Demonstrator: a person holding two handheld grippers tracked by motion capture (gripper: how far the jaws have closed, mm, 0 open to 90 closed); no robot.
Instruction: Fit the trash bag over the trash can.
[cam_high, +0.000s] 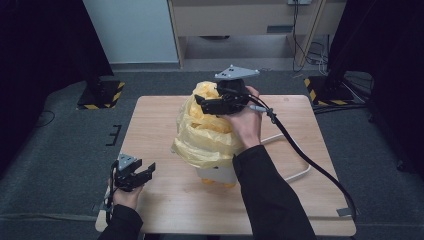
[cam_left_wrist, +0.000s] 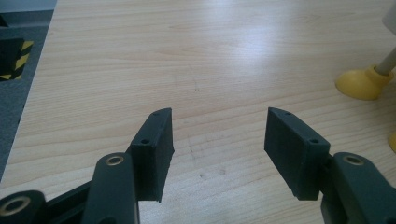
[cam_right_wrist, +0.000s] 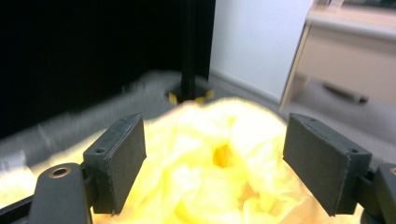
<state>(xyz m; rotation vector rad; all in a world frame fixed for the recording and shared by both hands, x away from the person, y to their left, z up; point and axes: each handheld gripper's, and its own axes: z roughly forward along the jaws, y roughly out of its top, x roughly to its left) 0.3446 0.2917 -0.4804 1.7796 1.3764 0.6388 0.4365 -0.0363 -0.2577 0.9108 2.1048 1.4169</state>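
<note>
Light wooden table (cam_high: 160, 125) on grey carpet, yellow plastic bag (cam_high: 207, 135) draped over a white object standing mid-table, yellow suction-cup foot (cam_left_wrist: 362, 83) of that object pressed on the wood, white cable (cam_high: 295, 165) looping across the right side

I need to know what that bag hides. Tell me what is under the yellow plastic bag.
Below the yellow plastic bag a white body on yellow suction-cup feet pokes out, standing on the wooden table. Everything higher is covered, so what the thing is cannot be told.
</note>
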